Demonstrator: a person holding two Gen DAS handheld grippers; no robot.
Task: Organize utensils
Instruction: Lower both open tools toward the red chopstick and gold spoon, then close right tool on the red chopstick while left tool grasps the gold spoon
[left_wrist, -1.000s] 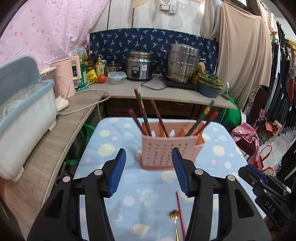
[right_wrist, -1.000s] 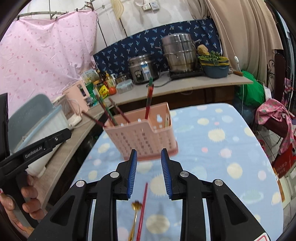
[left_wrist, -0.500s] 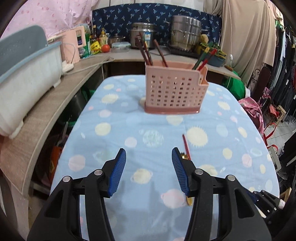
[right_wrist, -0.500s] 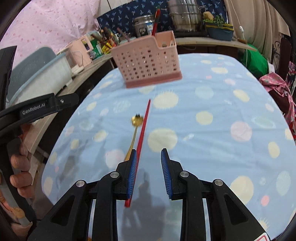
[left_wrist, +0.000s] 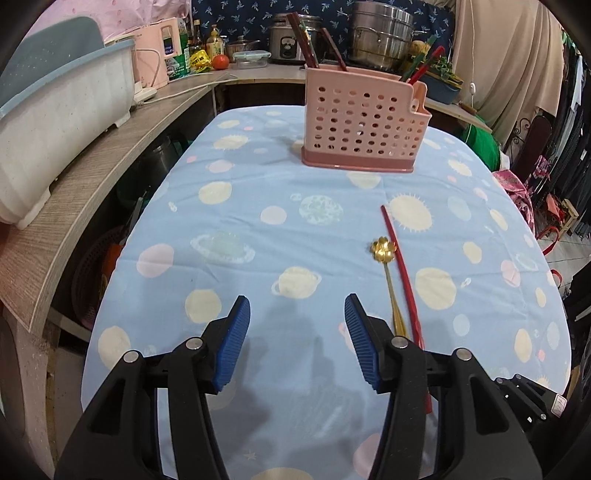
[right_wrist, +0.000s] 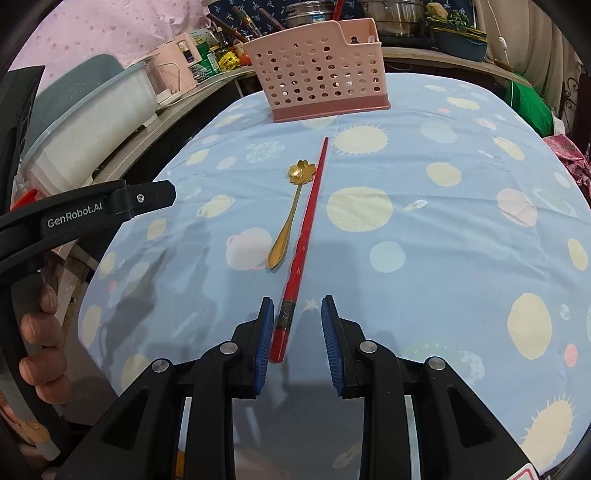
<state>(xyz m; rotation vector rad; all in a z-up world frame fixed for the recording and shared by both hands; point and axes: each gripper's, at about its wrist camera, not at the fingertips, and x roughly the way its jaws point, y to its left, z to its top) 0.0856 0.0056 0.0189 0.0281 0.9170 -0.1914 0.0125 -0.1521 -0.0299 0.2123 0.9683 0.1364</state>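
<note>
A red chopstick (right_wrist: 306, 229) lies on the blue spotted tablecloth, pointing toward the pink perforated utensil basket (right_wrist: 317, 77). A gold spoon with a flower-shaped bowl (right_wrist: 293, 206) lies just left of it. My right gripper (right_wrist: 297, 314) is open, low over the cloth, and the chopstick's near end lies between its fingers, close to the left one. My left gripper (left_wrist: 297, 325) is open and empty, with the spoon (left_wrist: 386, 269) and chopstick (left_wrist: 402, 273) just to its right. The basket (left_wrist: 362, 122) holds several chopsticks.
A curved wooden counter (left_wrist: 110, 162) runs along the left with a white and blue dish bin (left_wrist: 55, 110). Pots, a rice cooker (left_wrist: 284, 33) and bottles stand on the back counter. The table edge drops off on the right beside clothes and bags.
Both grippers have pulled back from the basket and dropped toward the cloth. The chopstick's near end now lies between my right gripper's fingers. Nothing was gripped.
</note>
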